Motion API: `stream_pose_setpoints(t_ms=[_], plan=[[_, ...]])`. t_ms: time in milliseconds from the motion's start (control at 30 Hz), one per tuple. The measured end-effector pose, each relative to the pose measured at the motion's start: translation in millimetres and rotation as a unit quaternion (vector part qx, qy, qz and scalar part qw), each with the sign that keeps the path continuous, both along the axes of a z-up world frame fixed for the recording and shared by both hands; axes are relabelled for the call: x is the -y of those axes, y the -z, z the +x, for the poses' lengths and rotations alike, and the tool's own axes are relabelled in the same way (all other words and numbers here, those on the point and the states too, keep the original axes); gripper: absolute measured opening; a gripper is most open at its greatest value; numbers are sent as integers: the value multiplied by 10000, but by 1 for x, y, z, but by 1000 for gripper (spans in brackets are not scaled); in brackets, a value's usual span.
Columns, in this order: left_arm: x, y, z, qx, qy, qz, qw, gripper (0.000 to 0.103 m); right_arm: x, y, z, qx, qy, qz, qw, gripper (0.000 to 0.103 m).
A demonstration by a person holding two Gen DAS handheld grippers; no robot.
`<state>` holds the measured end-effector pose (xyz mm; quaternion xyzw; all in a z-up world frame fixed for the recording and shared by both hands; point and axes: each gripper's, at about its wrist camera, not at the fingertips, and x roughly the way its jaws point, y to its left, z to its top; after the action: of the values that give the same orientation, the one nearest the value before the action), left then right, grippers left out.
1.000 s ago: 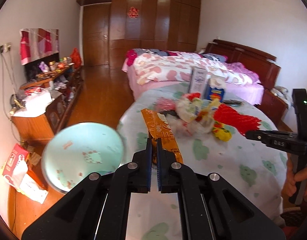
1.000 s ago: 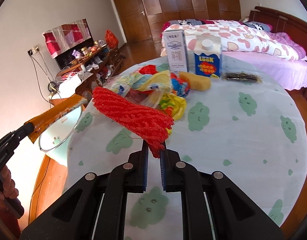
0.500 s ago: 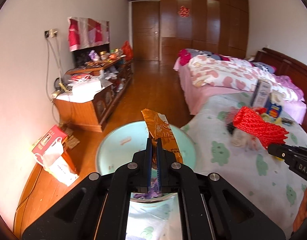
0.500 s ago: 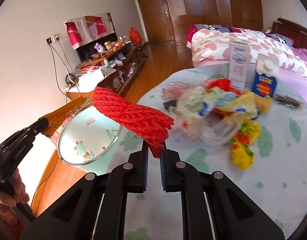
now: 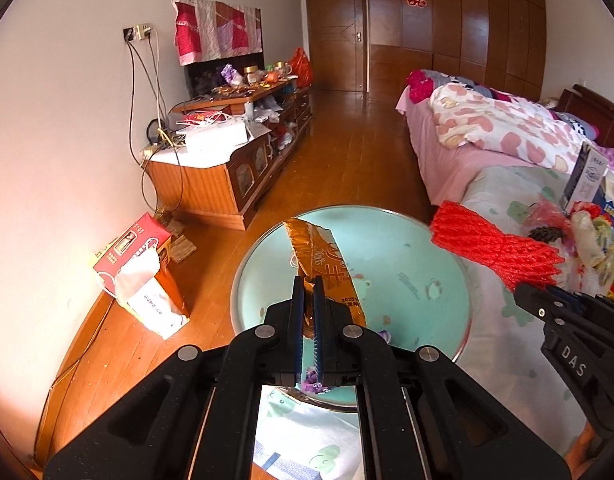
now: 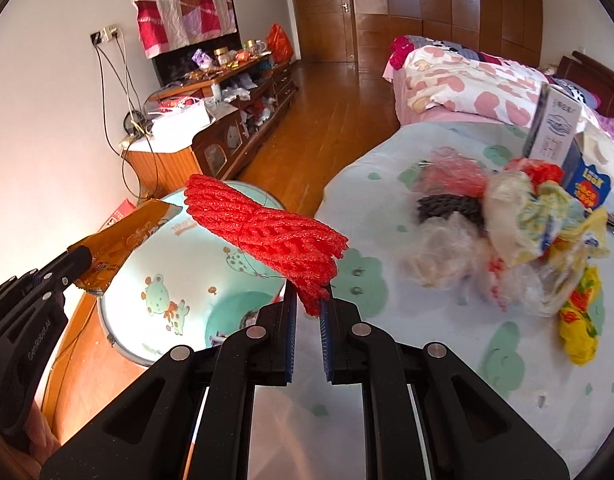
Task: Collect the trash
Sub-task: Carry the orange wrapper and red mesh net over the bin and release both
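The basin (image 6: 179, 280) is pale turquoise inside with little cartoon animals printed on it, and the wrapper (image 5: 327, 268) is shiny orange-gold with pale lettering. The foam net (image 6: 267, 236) is bright red, the tablecloth (image 6: 447, 360) is light blue-white dotted with green blobs, and the quilt (image 5: 507, 128) is cream with pink hearts.

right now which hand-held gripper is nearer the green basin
Left. The left hand-held gripper holds its orange wrapper right over the green basin; the right hand-held gripper hangs by its table-side rim.
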<state>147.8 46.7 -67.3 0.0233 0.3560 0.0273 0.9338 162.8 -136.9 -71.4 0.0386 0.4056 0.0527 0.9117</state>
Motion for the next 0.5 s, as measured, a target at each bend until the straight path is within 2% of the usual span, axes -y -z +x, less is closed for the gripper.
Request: stream_pose_setpoints(t_ms=[167, 333, 500], plan=[[-4, 7, 3, -95, -59, 22, 9999, 4, -15, 10, 16, -122, -16, -136, 9998, 12], [-4, 13, 6, -180, -79, 49, 9998, 4, -23, 22, 29, -349, -107, -67, 9993, 13], [-3, 17, 9, -235, -129, 111, 9996, 4, -24, 28, 34, -481, -208, 151, 9985, 22]])
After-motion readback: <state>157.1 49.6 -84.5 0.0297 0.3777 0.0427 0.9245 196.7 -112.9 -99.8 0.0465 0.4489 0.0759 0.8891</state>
